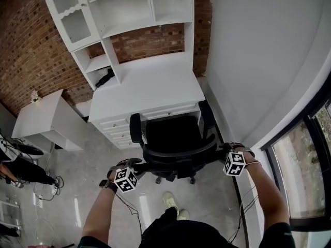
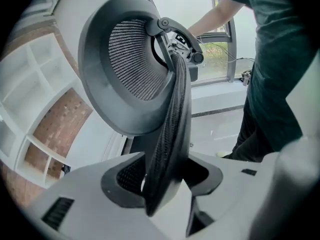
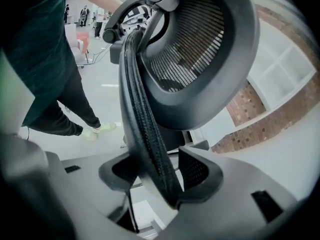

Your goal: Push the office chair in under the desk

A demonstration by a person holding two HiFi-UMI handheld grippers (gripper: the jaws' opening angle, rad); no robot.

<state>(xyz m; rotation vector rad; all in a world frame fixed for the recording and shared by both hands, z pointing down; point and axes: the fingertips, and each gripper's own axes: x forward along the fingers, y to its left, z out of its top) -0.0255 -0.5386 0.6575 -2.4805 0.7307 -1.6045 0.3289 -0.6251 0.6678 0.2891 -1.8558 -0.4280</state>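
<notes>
The black mesh office chair (image 1: 173, 143) stands with its seat front at the front edge of the white counter (image 1: 155, 87), and most of the seat is still outside it. Its right armrest is near the white wall (image 1: 248, 61). Grey floor (image 1: 83, 159) opens leftward to a small white side table (image 1: 44, 120). One lower cubby of the white hutch (image 1: 111, 14) holds a dark object (image 1: 105, 79). The left gripper (image 1: 135, 163) and right gripper (image 1: 223, 146) flank the backrest. Only the gripper views show the fingers (image 2: 122, 179): both pairs stand apart, with the backrest rim (image 3: 145, 129) loose between them.

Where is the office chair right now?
Head view, centre: the office chair faces the white desk, its backrest rim between the left hand-held gripper and right hand-held gripper.
</notes>
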